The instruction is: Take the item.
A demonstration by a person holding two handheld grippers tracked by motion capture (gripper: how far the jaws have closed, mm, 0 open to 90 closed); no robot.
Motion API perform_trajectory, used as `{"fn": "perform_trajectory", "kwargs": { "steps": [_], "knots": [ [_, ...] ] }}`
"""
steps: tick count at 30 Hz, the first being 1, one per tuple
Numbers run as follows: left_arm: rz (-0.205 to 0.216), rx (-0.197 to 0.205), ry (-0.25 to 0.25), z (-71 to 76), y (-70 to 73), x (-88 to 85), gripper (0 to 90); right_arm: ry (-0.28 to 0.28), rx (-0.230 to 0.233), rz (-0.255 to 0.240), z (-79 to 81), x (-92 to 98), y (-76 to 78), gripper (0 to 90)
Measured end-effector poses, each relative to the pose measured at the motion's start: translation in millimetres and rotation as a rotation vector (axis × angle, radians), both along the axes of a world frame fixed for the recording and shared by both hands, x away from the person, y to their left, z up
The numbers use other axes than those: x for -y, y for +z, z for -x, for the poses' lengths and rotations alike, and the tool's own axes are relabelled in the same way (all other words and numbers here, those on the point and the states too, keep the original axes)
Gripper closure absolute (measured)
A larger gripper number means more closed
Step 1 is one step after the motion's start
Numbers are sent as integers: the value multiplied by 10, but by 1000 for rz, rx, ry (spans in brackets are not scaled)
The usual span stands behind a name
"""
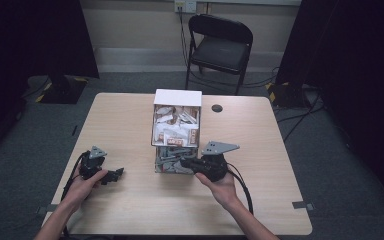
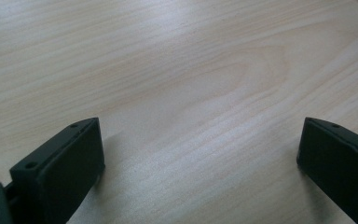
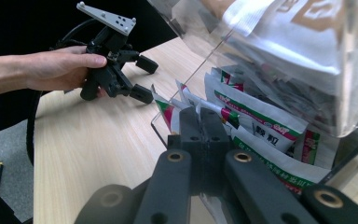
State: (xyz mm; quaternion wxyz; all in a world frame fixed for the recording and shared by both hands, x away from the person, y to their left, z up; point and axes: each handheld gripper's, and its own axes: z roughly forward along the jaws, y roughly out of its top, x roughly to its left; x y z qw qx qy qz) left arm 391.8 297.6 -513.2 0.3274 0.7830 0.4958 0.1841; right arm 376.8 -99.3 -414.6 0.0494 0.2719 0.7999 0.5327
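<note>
A clear two-tier box (image 1: 176,131) stands mid-table. Its upper tier holds white-and-brown sachets (image 1: 176,127), and its lower tier holds green-and-red printed sachets (image 3: 261,122). My right gripper (image 1: 186,163) reaches into the open front of the lower tier. Its jaws are shut on the edge of one sachet (image 3: 189,100), with the right gripper (image 3: 200,114) pinching it at the front of the pile. My left gripper (image 1: 117,174) rests low over the table at the left, held by a hand, and its jaws stand wide open with only bare wood between them in the left gripper view (image 2: 200,135). From the right gripper view the left gripper (image 3: 144,80) is open too.
The wooden table (image 1: 130,125) has bare room left of the box and along the front. A dark round cap (image 1: 217,108) sits near the far edge. Behind the table stands a black folding chair (image 1: 220,47). Cables trail from both grippers off the front edge.
</note>
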Motion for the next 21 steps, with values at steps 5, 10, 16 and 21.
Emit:
{"fn": "perform_trajectory", "kwargs": {
  "steps": [5,10,16,21],
  "knots": [
    [0,0,0,0,0,0,1,-2,3,-11,1,20,31,900],
    [0,0,0,0,0,0,0,-5,8,-22,7,46,75,900],
    [0,0,0,0,0,0,0,-3,19,-33,42,58,131,900],
    [0,0,0,0,0,0,0,-8,23,-43,69,77,166,900]
  ]
}}
